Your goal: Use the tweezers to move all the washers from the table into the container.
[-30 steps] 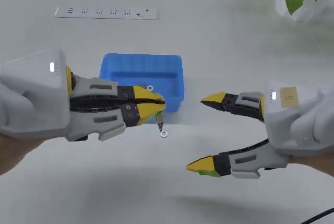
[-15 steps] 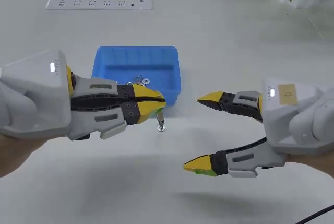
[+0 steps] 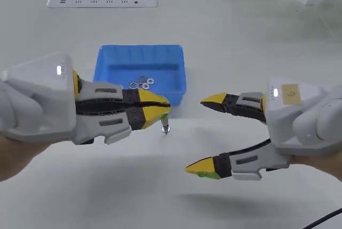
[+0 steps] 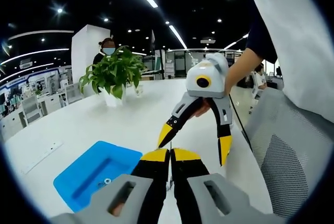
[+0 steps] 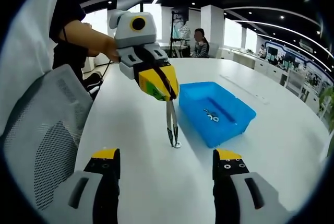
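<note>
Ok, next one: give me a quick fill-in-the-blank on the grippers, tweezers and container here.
The left gripper is ____ on the tweezers.
The right gripper is ____, with nothing between its jaws.
Several washers lie inside the ____ container.
Missing words: shut; open; blue.

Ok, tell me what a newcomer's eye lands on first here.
The bright blue container mid-table, a few washers inside. In front of it, the left gripper is shut on tweezers whose tips meet a lone washer on the white table. The right gripper hangs open beside them.
</note>
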Demonstrator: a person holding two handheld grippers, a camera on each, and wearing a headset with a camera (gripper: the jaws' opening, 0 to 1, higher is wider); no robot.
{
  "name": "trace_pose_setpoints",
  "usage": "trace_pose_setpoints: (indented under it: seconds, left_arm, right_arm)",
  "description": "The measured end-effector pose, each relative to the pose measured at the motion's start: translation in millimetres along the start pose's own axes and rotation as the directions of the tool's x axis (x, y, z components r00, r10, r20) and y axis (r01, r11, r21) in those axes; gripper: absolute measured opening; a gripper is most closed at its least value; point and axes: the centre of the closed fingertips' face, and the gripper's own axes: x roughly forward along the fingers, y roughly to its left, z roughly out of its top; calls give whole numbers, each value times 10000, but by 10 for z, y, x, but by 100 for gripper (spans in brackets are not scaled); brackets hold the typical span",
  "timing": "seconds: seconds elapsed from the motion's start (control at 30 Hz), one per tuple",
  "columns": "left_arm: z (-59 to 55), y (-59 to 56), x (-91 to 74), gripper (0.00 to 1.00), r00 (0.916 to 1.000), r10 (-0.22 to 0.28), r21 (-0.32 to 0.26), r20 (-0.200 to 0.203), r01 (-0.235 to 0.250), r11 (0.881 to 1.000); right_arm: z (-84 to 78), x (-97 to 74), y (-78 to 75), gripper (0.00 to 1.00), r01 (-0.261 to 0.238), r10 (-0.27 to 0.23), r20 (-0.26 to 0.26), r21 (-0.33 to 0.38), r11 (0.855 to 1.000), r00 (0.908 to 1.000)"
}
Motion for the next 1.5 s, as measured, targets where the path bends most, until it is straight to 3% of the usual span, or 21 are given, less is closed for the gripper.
trace_pose_setpoints:
  seconds: [0.23,0.33,0.47,0.73,1.2,1.5]
  left_arm:
    - [-15,77,-39,5,9993,-115,-249,-368,106,9996]
    - [-24,75,-46,5,9982,-294,-296,-531,278,9992]
    - [-24,73,-33,5,9978,-368,-414,-560,345,9985]
    - [-17,67,-20,5,9970,-464,-452,-620,436,9980]
    - [-5,50,7,5,9955,-686,-533,-653,651,9965]
    - [-8,51,12,5,9939,-786,-477,-773,751,9960]
  right_arm:
    - [156,197,-19,64,-500,502,193,-95,9987,9986]
    - [195,252,-56,55,-714,718,130,-275,9971,9973]
    - [287,322,-71,45,-1072,1081,261,-343,9936,9938]
    - [309,400,-47,30,-1635,1644,51,-752,9837,9864]
    - [233,452,-12,21,-2215,2157,-578,-1279,9667,9747]
    - [220,456,-60,14,-2151,2071,-663,-1550,9642,9761]
